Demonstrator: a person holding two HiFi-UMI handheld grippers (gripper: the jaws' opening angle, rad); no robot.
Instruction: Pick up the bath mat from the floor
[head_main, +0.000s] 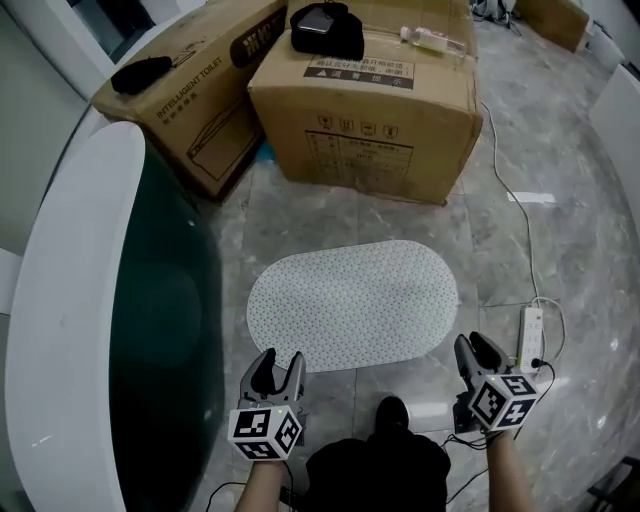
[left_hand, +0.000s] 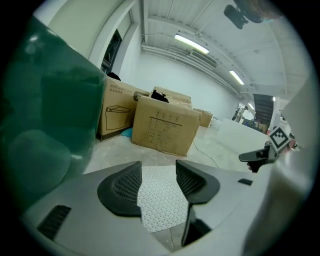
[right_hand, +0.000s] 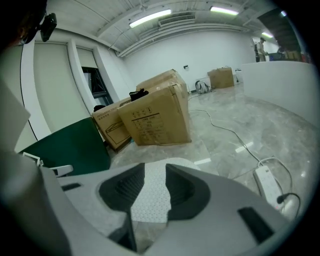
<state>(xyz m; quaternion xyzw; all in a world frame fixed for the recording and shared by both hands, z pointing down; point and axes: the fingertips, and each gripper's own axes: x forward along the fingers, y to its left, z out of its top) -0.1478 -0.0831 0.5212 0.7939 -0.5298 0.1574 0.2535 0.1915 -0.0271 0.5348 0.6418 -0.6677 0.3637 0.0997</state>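
Note:
A white oval bath mat with small holes lies flat on the grey marble floor. My left gripper hovers just short of the mat's near left edge, jaws open with nothing between them. My right gripper hangs by the mat's near right corner, also open and empty. In the left gripper view the mat shows through the gap between the black pads. The right gripper view shows the mat ahead between its pads.
A dark green tub with a white rim stands at the left. Two cardboard boxes sit beyond the mat. A white power strip and its cable lie on the floor at the right. A dark shoe is near the bottom.

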